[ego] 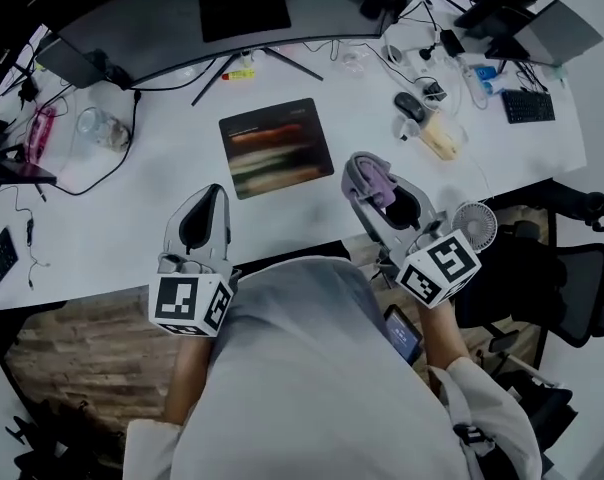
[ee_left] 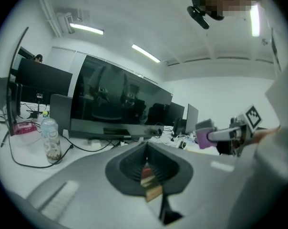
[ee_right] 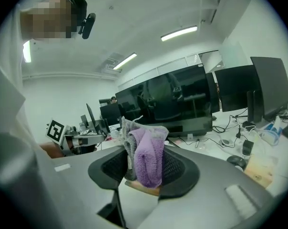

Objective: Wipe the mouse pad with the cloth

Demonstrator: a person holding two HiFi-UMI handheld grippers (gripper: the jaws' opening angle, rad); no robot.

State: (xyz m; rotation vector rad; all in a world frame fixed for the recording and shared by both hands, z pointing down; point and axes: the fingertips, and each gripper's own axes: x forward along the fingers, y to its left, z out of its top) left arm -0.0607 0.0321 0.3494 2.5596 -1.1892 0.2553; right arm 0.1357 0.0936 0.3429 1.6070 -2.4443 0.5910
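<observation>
A dark mouse pad (ego: 276,147) with red and green streaks lies flat on the white desk (ego: 132,208), in front of the monitor stand. My right gripper (ego: 367,175) is shut on a purple and grey cloth (ego: 378,182) (ee_right: 148,154), held in the air to the right of the pad's near corner. My left gripper (ego: 215,197) hovers near the desk's front edge, left of the pad; its jaws are shut with nothing between them (ee_left: 147,151). From the left gripper view the right gripper and the cloth (ee_left: 202,138) show at the right.
A large curved monitor (ego: 212,13) spans the back of the desk. A plastic bottle (ego: 102,128) and cables lie at the left. A mouse (ego: 409,105), a small fan (ego: 474,224) and a keyboard (ego: 528,106) are at the right. An office chair (ego: 562,288) stands right of me.
</observation>
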